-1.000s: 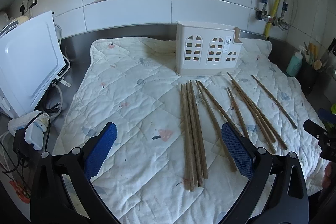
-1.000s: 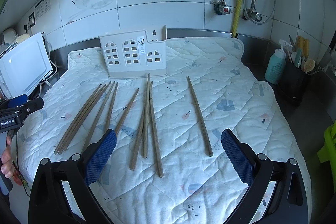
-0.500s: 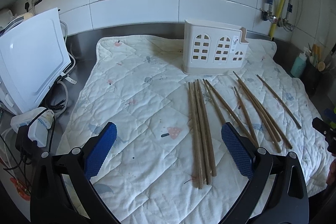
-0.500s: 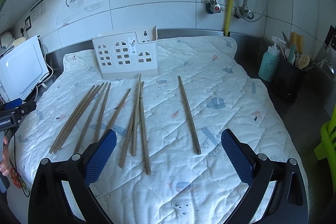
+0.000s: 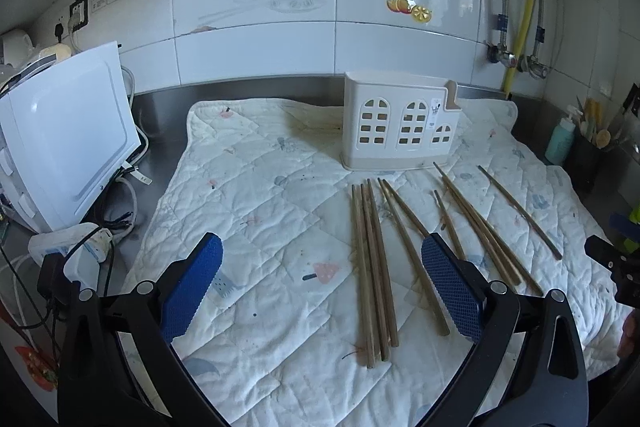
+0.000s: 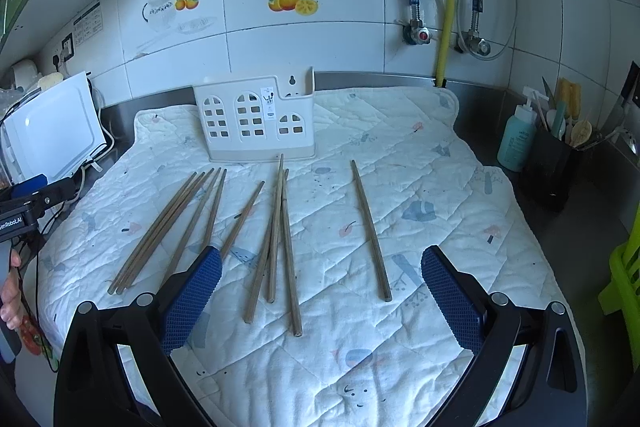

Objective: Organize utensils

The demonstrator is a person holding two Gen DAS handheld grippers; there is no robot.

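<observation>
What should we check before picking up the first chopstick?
1. Left gripper jaws open, nothing held: ok.
2. Right gripper jaws open, nothing held: ok.
3. White holder upright at the back of the quilted mat: ok.
4. Lone chopstick lies apart from the others, easy to grab: ok.
5. Middle chopsticks overlap, not separated: not ok.
6. Holder empty inside: cannot tell.

brown chopsticks on a white quilted mat with small pastel prints; cream holder.
</observation>
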